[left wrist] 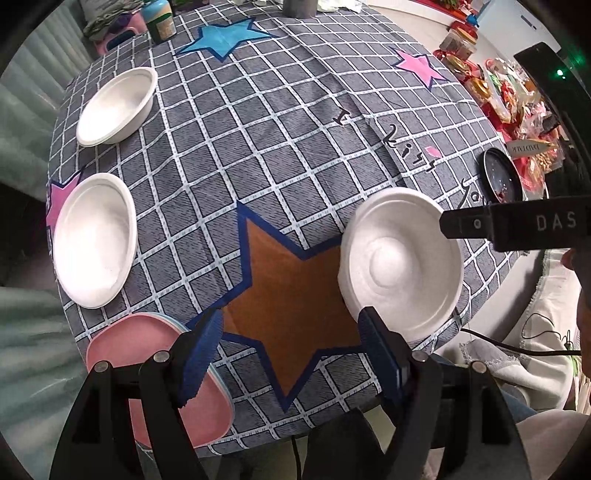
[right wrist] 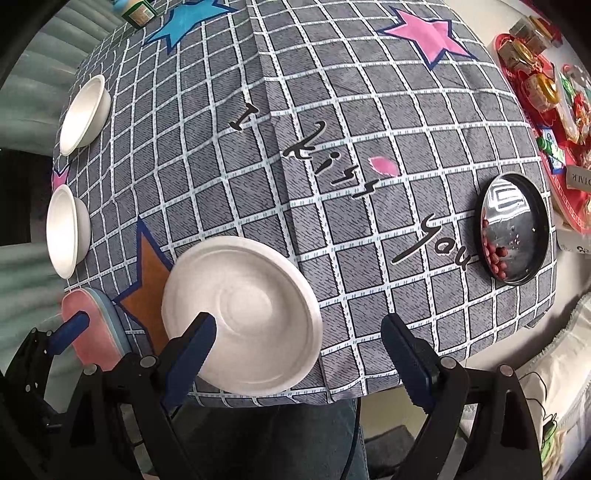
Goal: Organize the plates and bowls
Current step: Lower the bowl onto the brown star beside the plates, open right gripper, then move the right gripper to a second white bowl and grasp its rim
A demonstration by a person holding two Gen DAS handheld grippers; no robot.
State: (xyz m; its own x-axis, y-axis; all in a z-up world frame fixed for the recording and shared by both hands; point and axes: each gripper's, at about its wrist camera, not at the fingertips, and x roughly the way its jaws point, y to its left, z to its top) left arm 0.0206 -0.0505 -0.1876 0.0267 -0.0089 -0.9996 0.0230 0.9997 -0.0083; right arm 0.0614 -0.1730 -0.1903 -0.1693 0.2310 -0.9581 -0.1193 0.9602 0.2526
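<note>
A white bowl (left wrist: 402, 254) lies upside down near the table's front edge; it also shows in the right wrist view (right wrist: 243, 317). Two upright white bowls stand at the left edge, one far (left wrist: 116, 107) (right wrist: 83, 114) and one nearer (left wrist: 94, 240) (right wrist: 66, 230). A stack of pink and blue plates (left wrist: 147, 354) (right wrist: 94, 332) sits at the front left corner. My left gripper (left wrist: 291, 358) is open, between the plates and the upturned bowl. My right gripper (right wrist: 297, 358) is open, its left finger over the upturned bowl's rim; it enters the left wrist view (left wrist: 465, 225) beside that bowl.
A grey checked tablecloth with stars (left wrist: 258, 166) covers the table. A black shiny dish with red bits (right wrist: 513, 229) (left wrist: 502, 177) sits at the right edge. Snack boxes (right wrist: 546, 92) stand beyond it. A jar (left wrist: 160, 20) stands at the far edge.
</note>
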